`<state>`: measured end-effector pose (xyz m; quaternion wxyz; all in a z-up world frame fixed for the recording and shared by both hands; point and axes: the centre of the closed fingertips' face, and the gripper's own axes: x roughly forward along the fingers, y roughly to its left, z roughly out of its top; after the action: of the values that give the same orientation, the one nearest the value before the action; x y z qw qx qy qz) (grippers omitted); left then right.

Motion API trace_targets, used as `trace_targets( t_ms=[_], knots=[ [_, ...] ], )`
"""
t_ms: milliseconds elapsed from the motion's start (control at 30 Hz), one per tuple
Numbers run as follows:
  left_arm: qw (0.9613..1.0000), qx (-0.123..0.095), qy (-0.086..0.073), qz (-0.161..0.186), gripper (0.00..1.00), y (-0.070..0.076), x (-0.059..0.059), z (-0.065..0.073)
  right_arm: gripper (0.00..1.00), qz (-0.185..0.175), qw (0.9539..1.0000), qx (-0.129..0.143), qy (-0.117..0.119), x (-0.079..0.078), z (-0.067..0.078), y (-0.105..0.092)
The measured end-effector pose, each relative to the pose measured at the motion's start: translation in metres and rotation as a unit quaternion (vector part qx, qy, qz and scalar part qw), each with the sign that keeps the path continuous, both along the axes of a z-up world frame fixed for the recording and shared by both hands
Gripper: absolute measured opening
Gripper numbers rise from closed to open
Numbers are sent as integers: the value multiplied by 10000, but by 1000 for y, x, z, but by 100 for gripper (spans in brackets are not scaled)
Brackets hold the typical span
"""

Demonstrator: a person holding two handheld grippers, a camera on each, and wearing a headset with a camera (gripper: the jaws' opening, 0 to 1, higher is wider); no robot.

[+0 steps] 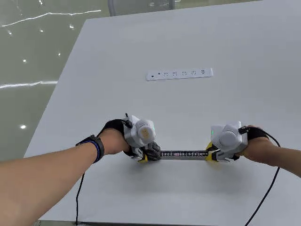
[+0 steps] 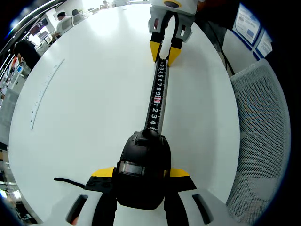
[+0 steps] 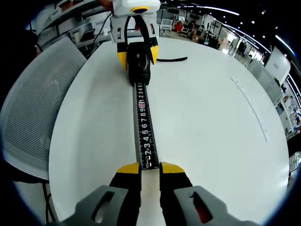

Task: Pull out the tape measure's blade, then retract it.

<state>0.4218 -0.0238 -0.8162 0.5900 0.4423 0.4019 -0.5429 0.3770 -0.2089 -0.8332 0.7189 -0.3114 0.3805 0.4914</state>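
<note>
In the head view the black plastic tape measure case [image 1: 153,151] sits mostly behind the grey-and-white left tool [image 1: 146,155], and the figures on the numbered blade [image 1: 183,153] are too small to read. In the right gripper view the blade's end is covered by the yellow tips of the right tool [image 3: 149,168]. The long white power strip [image 1: 179,74] on the desk [image 1: 197,42] carries marks too small to tell, perhaps a switch at one end. The person's left forearm [image 1: 42,174] and a thin black cable [image 1: 77,202] run off the picture's edge.
</note>
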Motion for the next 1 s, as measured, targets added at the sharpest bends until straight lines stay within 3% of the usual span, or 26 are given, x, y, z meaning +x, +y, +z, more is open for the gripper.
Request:
trace_targets(
  t_ms=[1000],
  knots=[
    [10000, -1, 27, 43, 36, 0, 1, 0, 13, -141, 9998, -153, -11, -7, 2, -46]
  ],
)
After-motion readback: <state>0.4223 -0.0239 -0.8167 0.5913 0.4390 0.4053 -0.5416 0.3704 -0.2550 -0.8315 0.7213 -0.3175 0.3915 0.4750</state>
